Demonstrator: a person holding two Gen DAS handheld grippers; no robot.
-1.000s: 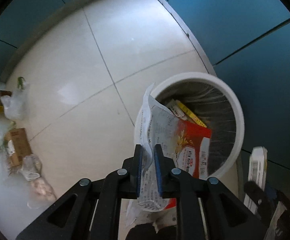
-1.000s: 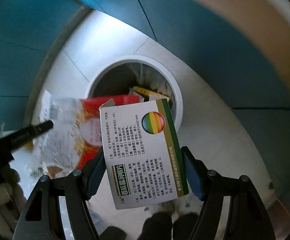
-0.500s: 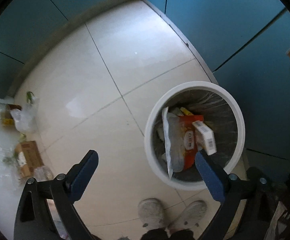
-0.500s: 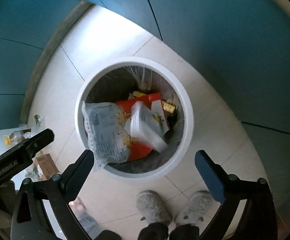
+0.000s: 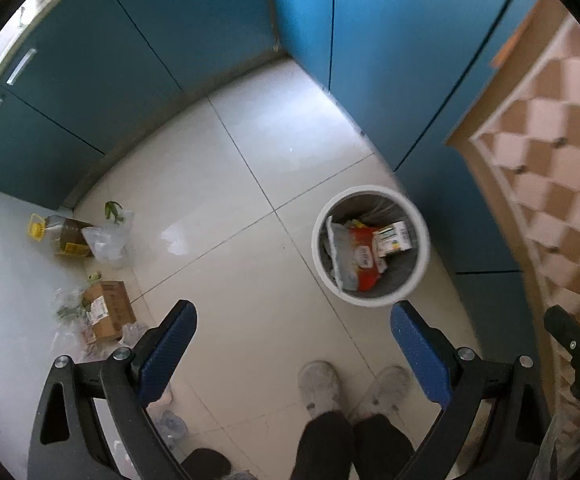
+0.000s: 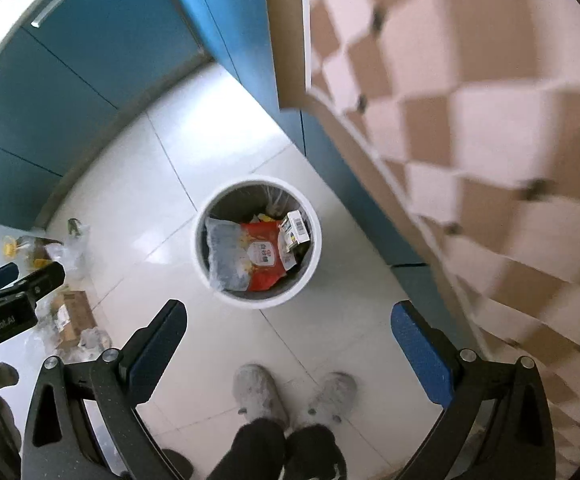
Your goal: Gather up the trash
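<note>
A home kitchen: blue cabinets [image 5: 138, 52] with metal handles, pale floor tiles [image 5: 218, 216], a white trash bin [image 5: 370, 300], a cooking-oil bottle [image 5: 60, 234].

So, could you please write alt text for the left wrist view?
Open left tongs hang empty above a white trash bin holding a red snack bag and a small carton. A cardboard box, oil bottle and plastic bag lie left on the tiled floor.

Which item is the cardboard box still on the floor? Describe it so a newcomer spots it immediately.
Start at the blue cabinets and drop to the litter along the floor's left edge. The cardboard box lies there, below the oil bottle and clear bag. It is the only brown, flat-sided piece, with a white label on top.
</note>
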